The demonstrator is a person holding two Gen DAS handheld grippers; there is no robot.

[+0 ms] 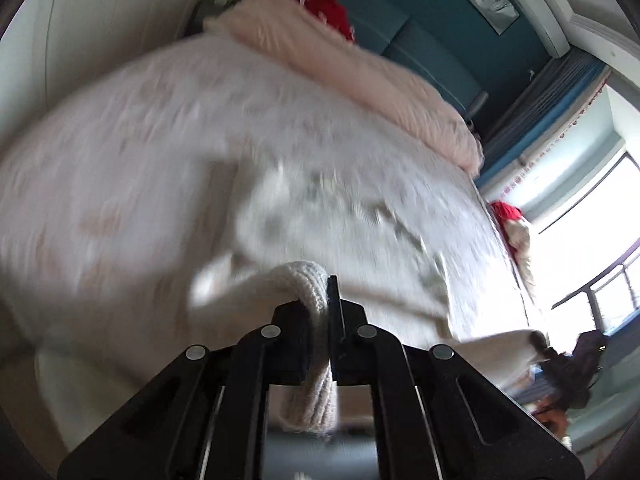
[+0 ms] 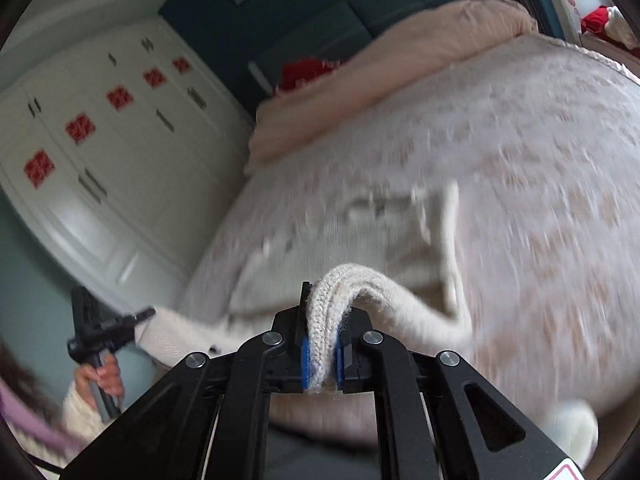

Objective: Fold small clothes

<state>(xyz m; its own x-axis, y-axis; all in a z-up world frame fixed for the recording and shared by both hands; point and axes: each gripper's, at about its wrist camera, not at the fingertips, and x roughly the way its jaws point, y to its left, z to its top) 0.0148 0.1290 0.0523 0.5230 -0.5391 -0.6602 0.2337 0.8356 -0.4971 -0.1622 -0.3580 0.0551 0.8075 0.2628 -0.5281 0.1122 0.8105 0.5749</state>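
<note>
While your left gripper (image 1: 320, 312) pinches the cream knitted garment's (image 1: 340, 216) ribbed edge, your right gripper (image 2: 322, 320) clamped on its other edge, garment stretched above the pink patterned bedspread (image 1: 140, 152), white wardrobe (image 2: 100, 140) beside.

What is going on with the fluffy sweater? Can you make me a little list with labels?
place: bed with a pale patterned cover
garment: cream knit sweater, spread over the bed
left gripper: shut on the sweater's ribbed edge
right gripper: shut on another ribbed edge
picture: blurry, so the sweater's pattern is unclear
nearby: pink blanket, white wardrobe
</note>
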